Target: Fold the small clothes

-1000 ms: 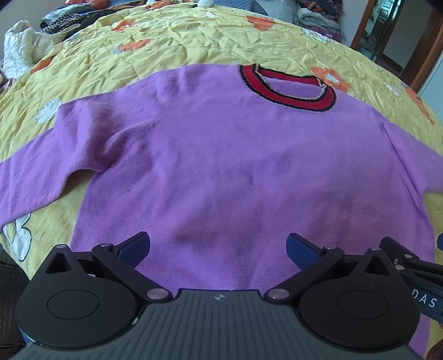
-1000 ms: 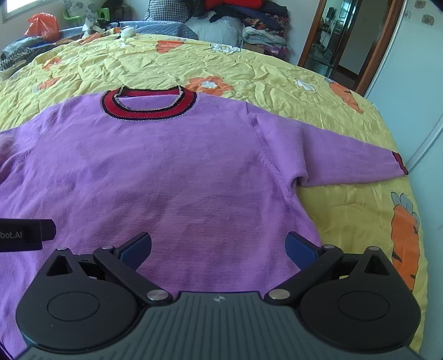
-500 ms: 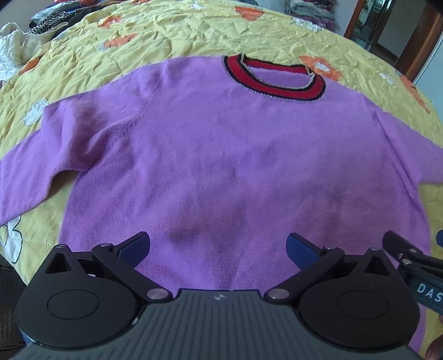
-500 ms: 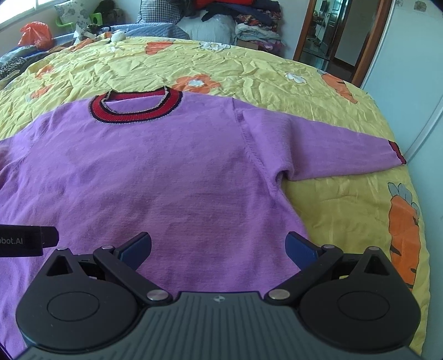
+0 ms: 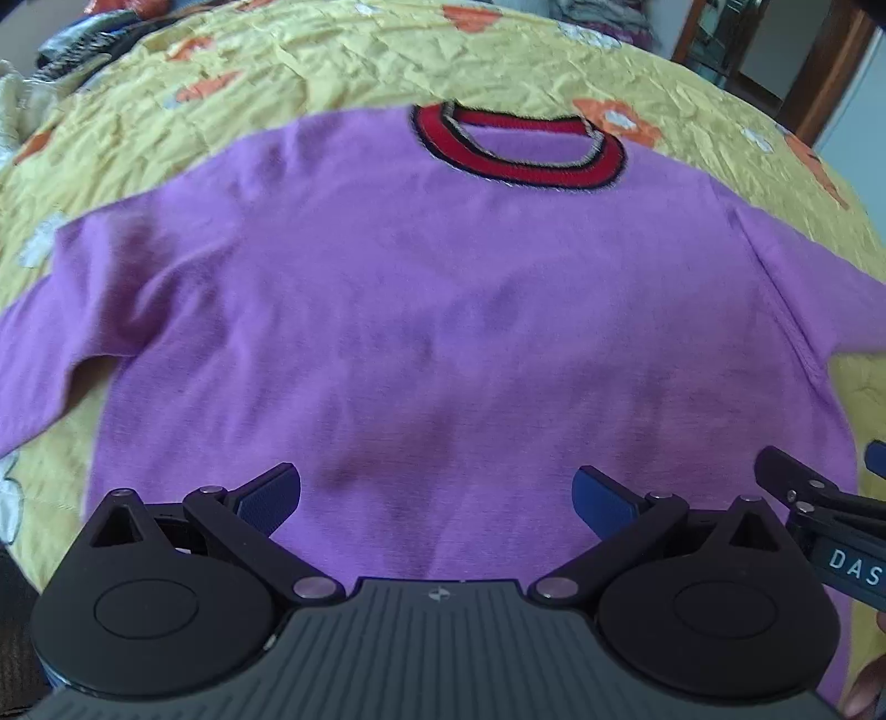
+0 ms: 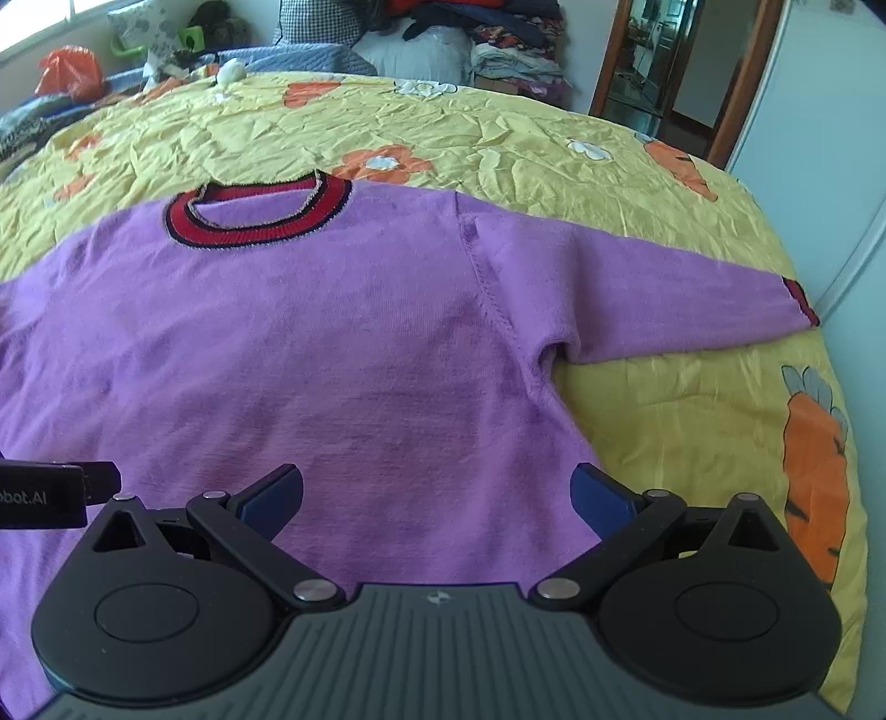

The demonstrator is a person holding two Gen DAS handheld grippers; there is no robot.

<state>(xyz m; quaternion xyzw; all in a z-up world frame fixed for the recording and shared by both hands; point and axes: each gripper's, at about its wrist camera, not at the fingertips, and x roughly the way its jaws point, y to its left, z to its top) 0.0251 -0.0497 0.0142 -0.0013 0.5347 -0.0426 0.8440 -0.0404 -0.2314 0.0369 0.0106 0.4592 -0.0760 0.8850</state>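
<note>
Bedroom setting: a bed under a yellow bedspread (image 6: 554,149) printed with orange carrots and flowers, piles of clothes (image 6: 487,39) stacked at the far end, a doorway (image 6: 642,72) on the right. Purple sweater (image 6: 332,343) with a red-and-black ribbed collar (image 6: 249,221) lies flat, front up, collar away from the person, hem nearest; both sleeves are spread outward, the right sleeve (image 6: 664,293) reaching almost to the bed edge. Folding not yet begun, judging by the flat layout. Step in hand appears to be the approach to the hem. To do it well: take the two hem corners symmetrically, pinch both knit layers together, lift just enough to clear the bedspread, and carry evenly so the body does not skew; the knit looks soft and likely to stretch if pulled from one side only. Sleeves probably need folding inward at some point. Left gripper (image 5: 437,498) hovers over the lower body of the sweater, fingers spread wide, nothing between them. Right gripper (image 6: 437,498) likewise over the lower right part of the body, fingers fully apart, empty. Contact with the fabric cannot be confirmed from either view.
</note>
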